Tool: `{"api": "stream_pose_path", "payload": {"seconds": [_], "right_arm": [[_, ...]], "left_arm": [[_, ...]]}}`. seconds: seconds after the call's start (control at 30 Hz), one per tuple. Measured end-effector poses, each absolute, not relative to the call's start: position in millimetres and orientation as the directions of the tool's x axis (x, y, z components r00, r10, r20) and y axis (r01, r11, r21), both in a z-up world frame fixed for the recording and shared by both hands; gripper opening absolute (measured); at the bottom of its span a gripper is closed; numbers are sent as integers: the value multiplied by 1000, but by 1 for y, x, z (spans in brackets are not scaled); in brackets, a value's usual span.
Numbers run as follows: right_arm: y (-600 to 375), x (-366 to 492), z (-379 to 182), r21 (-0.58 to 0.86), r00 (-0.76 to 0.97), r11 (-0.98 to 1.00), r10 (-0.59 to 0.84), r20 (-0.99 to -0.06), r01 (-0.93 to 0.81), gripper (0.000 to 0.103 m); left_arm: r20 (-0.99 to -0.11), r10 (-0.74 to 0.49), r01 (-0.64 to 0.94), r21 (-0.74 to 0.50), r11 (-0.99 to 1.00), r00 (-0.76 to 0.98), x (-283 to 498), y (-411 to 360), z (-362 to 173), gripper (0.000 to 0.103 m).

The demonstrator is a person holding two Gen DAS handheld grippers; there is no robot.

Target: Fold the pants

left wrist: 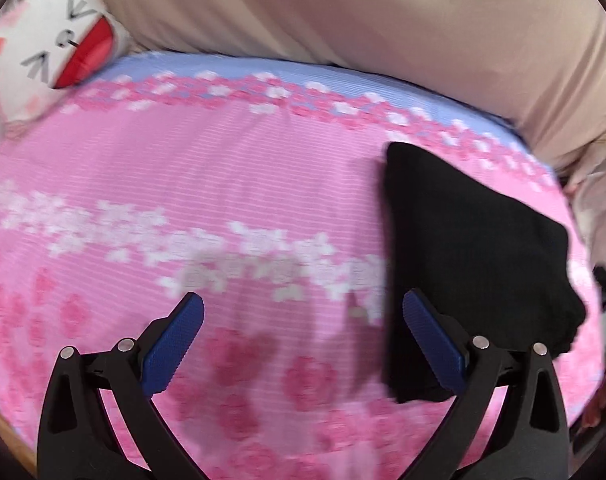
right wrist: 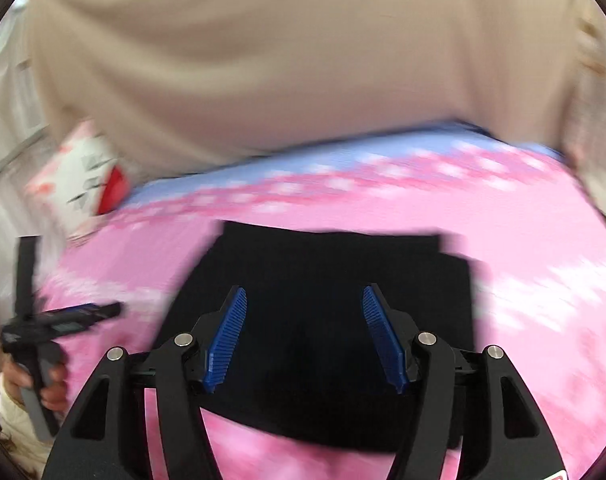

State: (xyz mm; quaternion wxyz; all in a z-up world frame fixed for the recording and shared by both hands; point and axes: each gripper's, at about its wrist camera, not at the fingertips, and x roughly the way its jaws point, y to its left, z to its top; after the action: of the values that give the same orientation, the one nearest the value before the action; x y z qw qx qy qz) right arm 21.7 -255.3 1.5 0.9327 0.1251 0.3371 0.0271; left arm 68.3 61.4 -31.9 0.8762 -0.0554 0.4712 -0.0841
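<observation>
Folded black fabric pants are seen on the pink floral bed near its far edge, beside a white cat-face pillow; left tongs and right tongs are spread, empty; only the right view shows the left hand

Left tool: jaws spread wide, gripping nothing. Right tool: jaws spread, gripping nothing. Left hand grips its handle.

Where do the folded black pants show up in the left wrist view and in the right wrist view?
Left wrist view: the folded black fabric pants lie right of centre on the pink floral bedsheet, partly behind the right finger.
Right wrist view: the pants lie centre frame, behind both fingers.
Shared landmark: the white cat-face cushion, upper left in both.
</observation>
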Motion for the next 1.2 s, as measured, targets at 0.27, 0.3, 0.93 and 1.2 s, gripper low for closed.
{"api": "stream_pose_path", "payload": {"seconds": [0.27,0.3,0.93,1.2], "right_arm": [[-316,-14,-41,392,725,904,155,-672,171,60],[-314,-10,-45,392,720,906,166,-673,158,60],[-332,-14,-64,432,722,881,171,-671,194,35],[-335,-9,-62,475,706,852,198,-680,218,75]], "left_arm": [[-868,-240,202,-166,965,435,84,-11,-62,98],[-869,-259,201,-188,961,423,86,-13,-65,98],[-847,-411,244,-343,907,338,86,-25,-62,98],[-815,-518,213,-475,854,259,97,-26,-76,98]]}}
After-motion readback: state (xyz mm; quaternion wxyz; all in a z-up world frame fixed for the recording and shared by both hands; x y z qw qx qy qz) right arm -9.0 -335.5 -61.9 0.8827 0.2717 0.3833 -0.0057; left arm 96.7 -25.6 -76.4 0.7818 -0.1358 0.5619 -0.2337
